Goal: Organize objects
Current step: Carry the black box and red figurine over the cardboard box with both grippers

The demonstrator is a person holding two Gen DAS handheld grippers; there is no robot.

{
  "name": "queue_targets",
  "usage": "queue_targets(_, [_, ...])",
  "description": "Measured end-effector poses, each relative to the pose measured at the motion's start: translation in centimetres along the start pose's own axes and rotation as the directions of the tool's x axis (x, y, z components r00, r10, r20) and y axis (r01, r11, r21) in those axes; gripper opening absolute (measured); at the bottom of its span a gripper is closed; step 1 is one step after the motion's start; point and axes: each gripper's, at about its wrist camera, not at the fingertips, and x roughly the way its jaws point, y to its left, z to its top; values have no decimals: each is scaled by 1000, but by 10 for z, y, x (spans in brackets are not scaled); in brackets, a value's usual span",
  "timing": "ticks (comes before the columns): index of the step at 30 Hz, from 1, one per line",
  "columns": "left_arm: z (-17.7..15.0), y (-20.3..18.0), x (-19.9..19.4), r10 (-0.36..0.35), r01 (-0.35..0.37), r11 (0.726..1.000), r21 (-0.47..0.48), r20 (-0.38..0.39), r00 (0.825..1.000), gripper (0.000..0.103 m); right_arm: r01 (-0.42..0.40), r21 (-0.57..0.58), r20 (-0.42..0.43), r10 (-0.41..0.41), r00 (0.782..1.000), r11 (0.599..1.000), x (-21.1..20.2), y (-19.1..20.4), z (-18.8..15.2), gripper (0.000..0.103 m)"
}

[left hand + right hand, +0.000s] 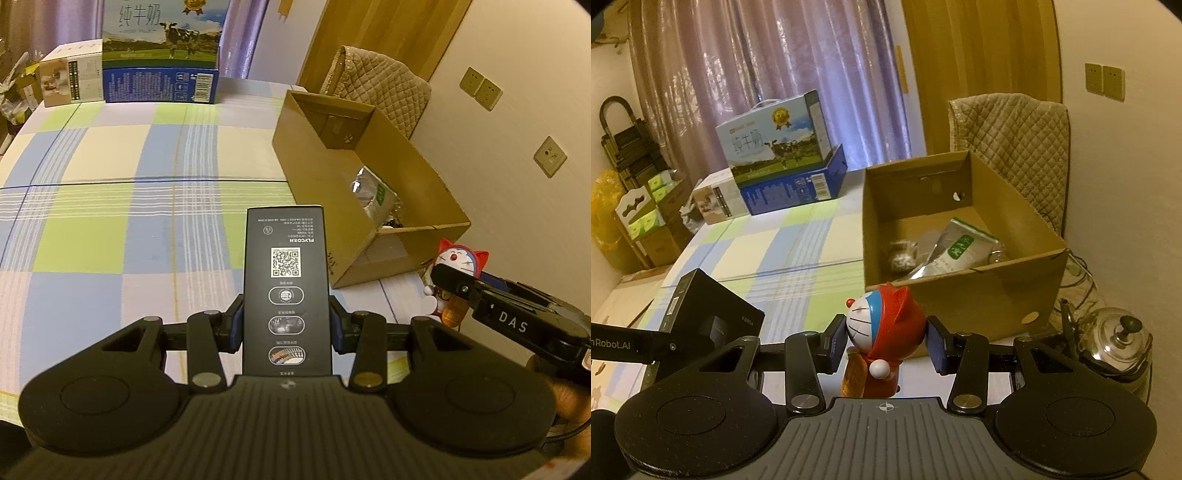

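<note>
Item 1, black carton (287,291): clamped between the pads of the left gripper (286,325), long axis pointing to 12 o'clock, held above the checked bed (110,184). Grip sits on the lower half only; most of the length overhangs forward. Likely risk: pivoting or sliding out if swung fast toward the cardboard box (325,173), which lies at 1 o'clock, near. Possible snag on the near box wall if carried too low.

Item 2, cat figurine (882,332): upright between the pads of the right gripper (886,343), head at pad height. Left pad touching or just beside the face; right pad apart from the red hood by a small gap. Not yet clamped, jaws spread. Risk: rounded head and narrow base, so uneven closing may tip or twist the figurine; smooth hood may slip upward out of the pads.

Item 3, cardboard box, right view (960,295): open top, at 12 to 1 o'clock just beyond the figurine, foil pouch (955,251) already inside.

Item 4, kettle (1115,339): at 3 o'clock, beside the box; collision hazard on a wide rightward swing.
</note>
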Motion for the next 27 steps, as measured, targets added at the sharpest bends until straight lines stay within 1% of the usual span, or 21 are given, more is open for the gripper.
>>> queue_targets(12, [7,-28,7,-43,43,998,36,-13,999,38,22,15,14,-22,1000,1000,-5,-17,5,42])
queue_targets(27, [21,-70,20,-102,104,990,96,-20,995,38,51,26,47,-52,998,998,-14,-44,21,42])
